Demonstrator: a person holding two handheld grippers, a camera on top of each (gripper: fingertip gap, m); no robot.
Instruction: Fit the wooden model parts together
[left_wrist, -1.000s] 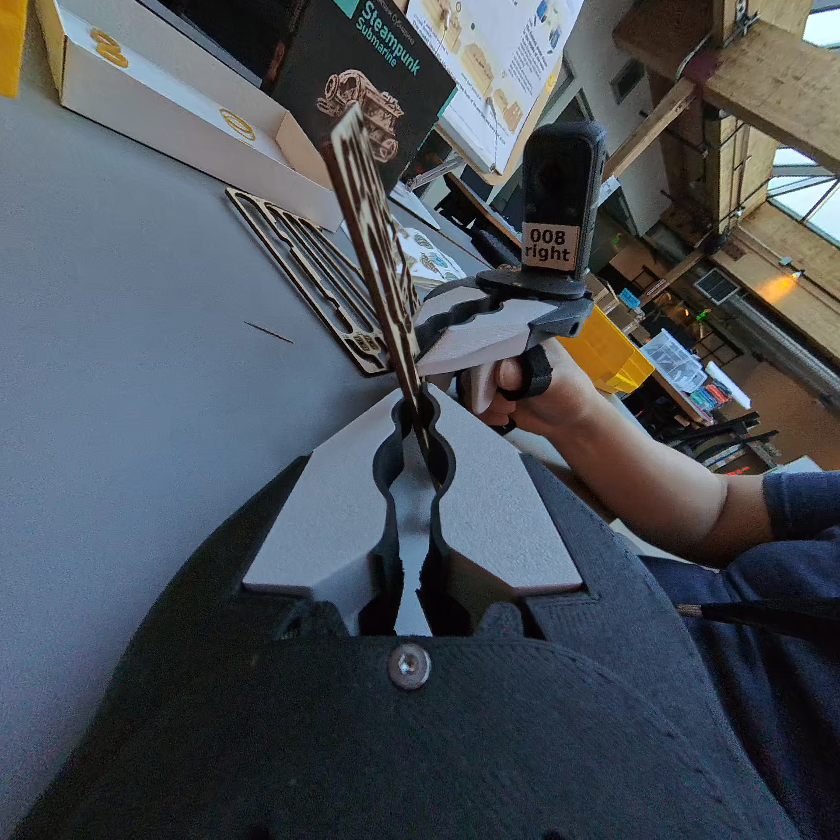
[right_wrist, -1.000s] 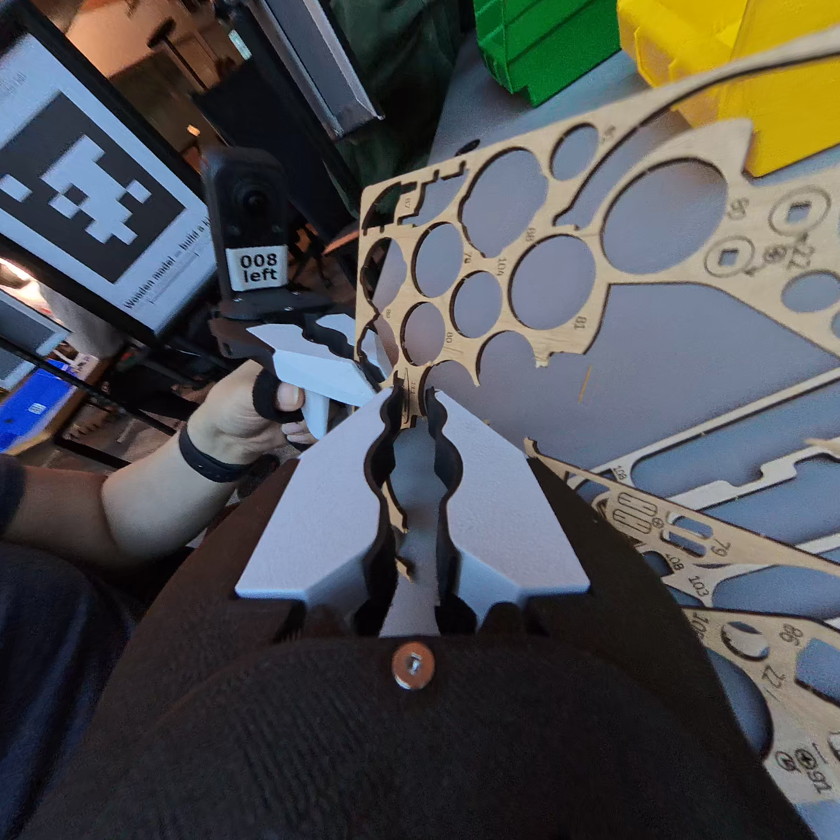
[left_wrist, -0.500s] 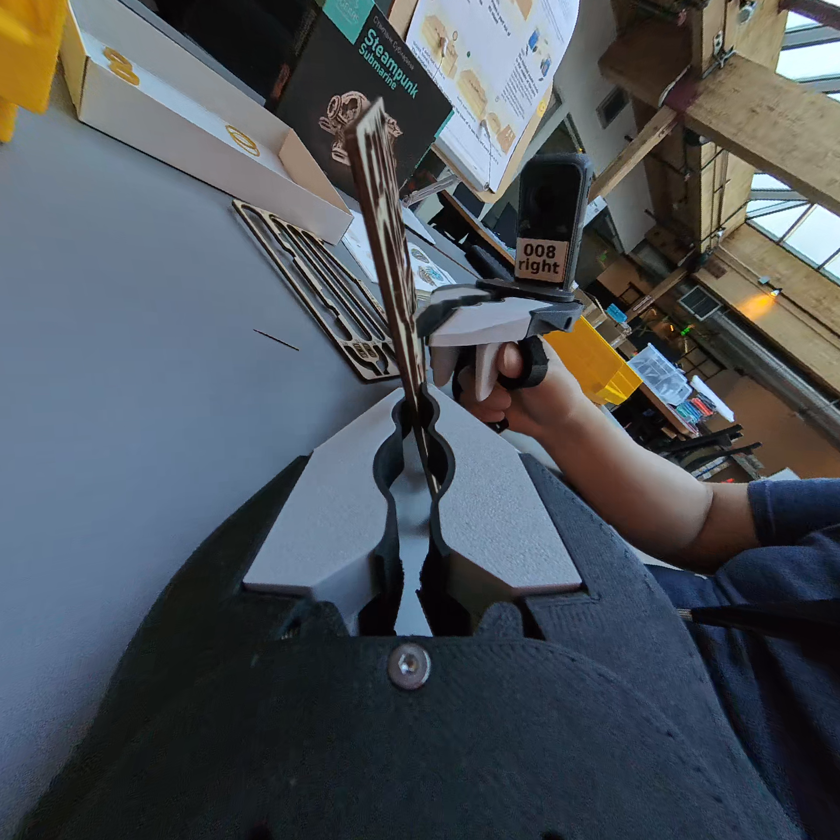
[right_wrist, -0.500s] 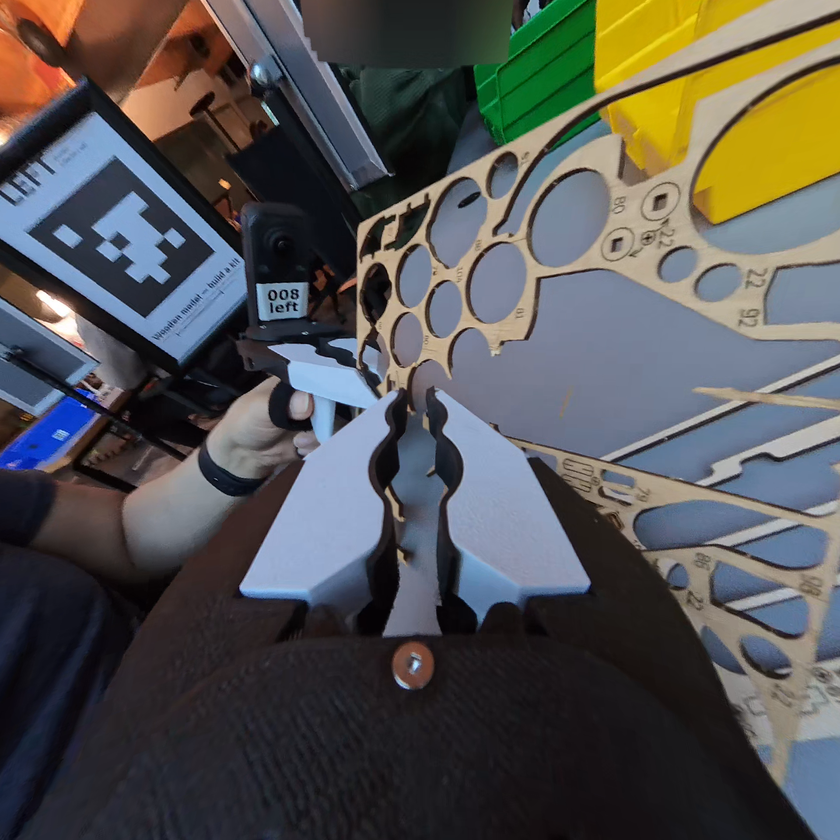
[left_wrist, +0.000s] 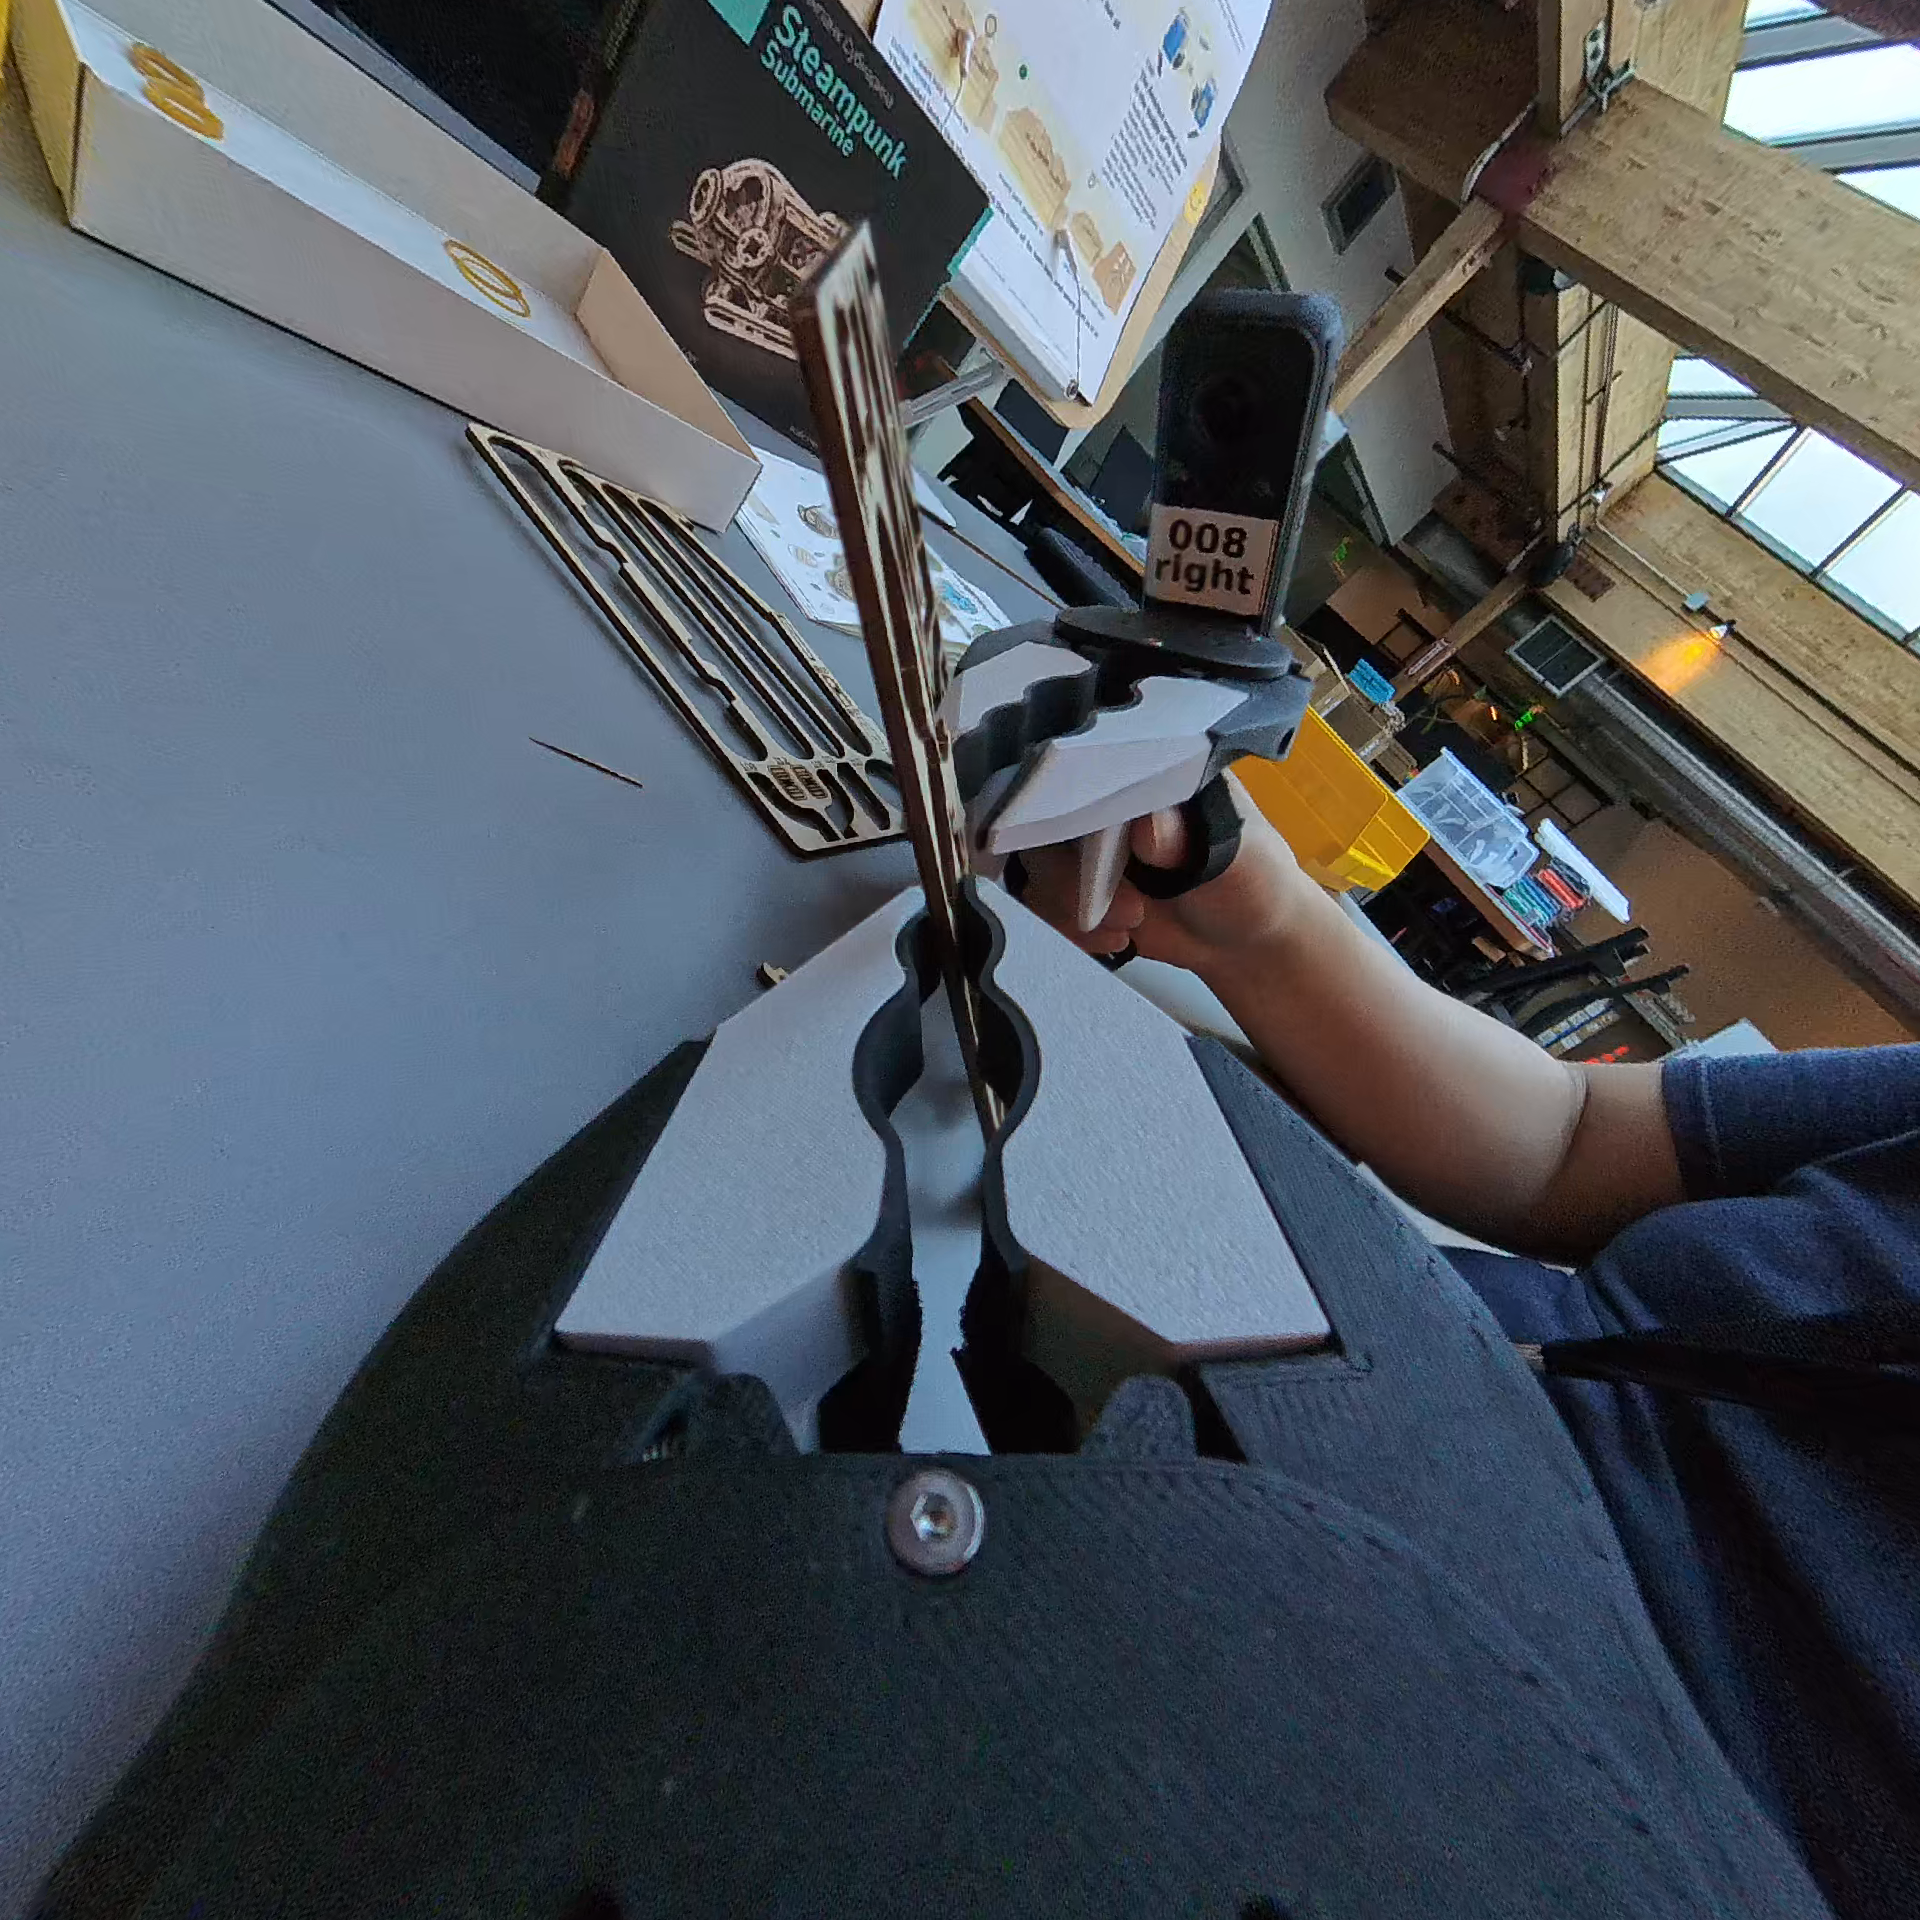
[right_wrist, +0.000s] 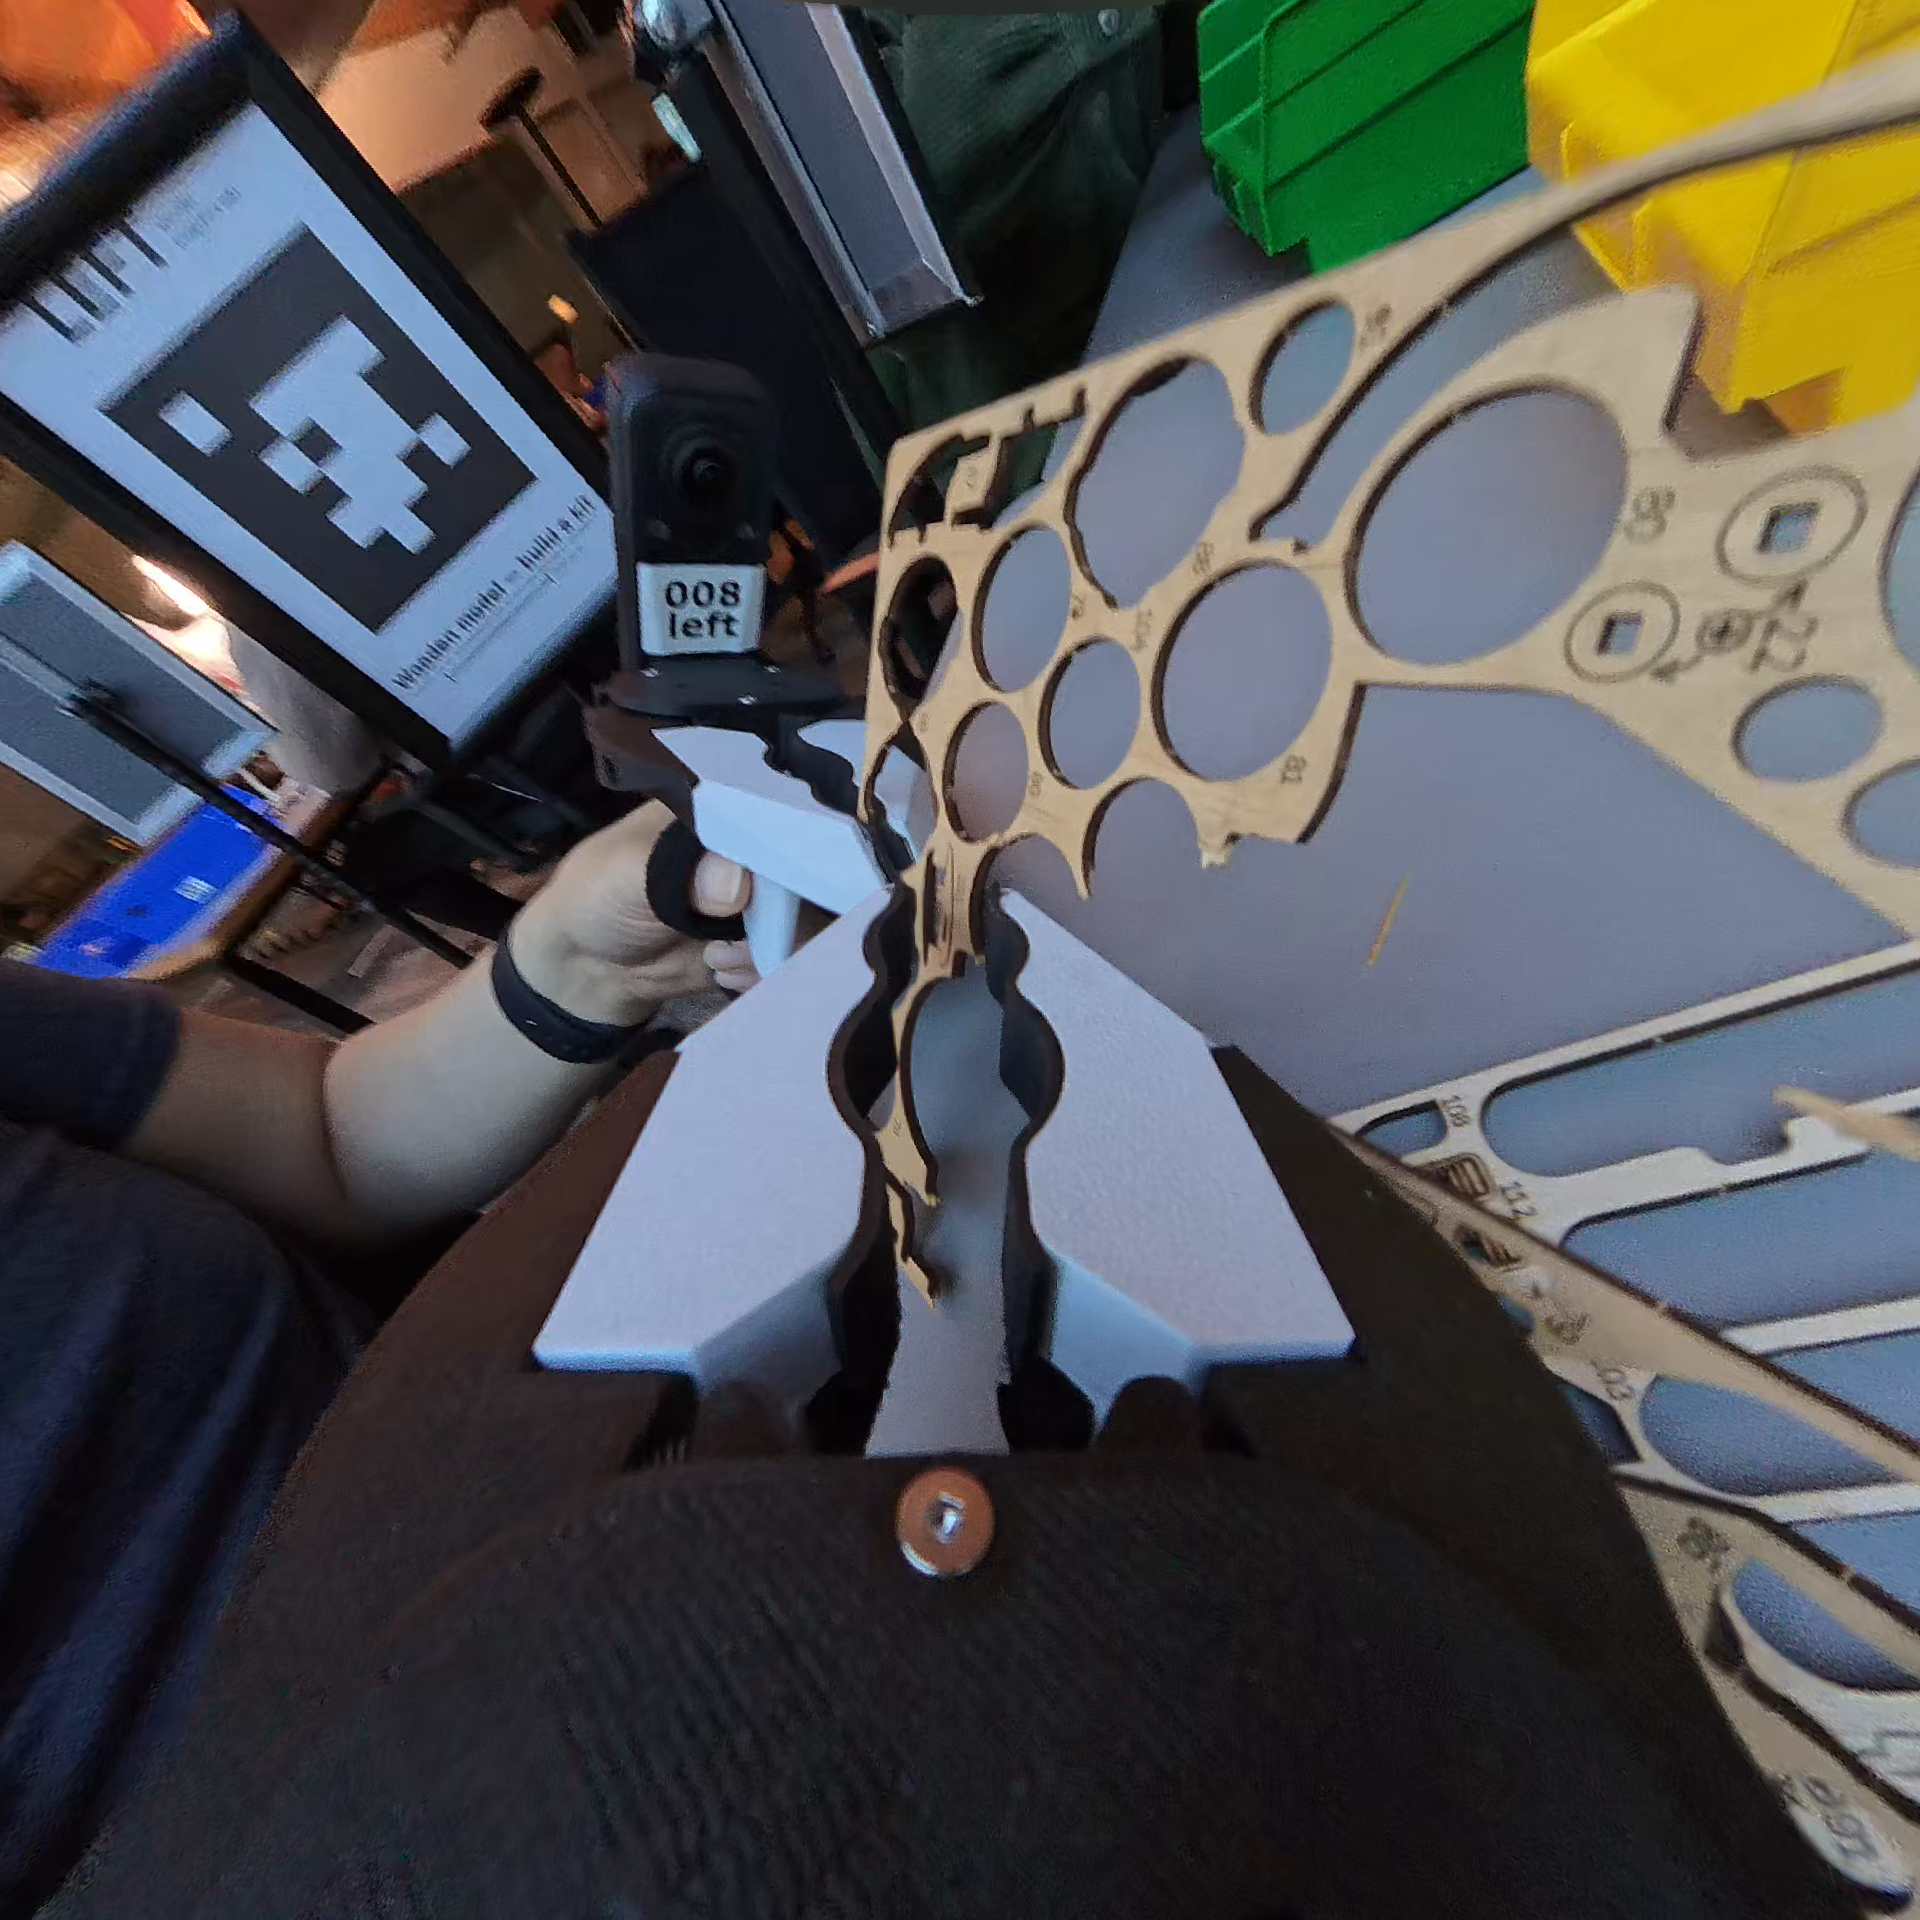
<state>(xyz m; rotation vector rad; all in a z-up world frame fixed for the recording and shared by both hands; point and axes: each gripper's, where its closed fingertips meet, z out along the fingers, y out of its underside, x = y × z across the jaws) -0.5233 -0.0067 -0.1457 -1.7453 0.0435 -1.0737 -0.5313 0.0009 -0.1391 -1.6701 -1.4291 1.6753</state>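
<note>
Both my grippers, left gripper (left_wrist: 961, 914) and right gripper (right_wrist: 951, 904), stayed pinching the wooden sheet (right_wrist: 1247, 665); I'd tilted it upright, no part freed yet.

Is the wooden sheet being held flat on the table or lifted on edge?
Lifted on edge. The wooden sheet rises from the left gripper, and the grey table shows through its cut-outs. The right gripper clamps it too.

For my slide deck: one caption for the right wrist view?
Both grippers, right and left, pinch one laser-cut plywood sheet of round cutouts above the grey table.
</note>
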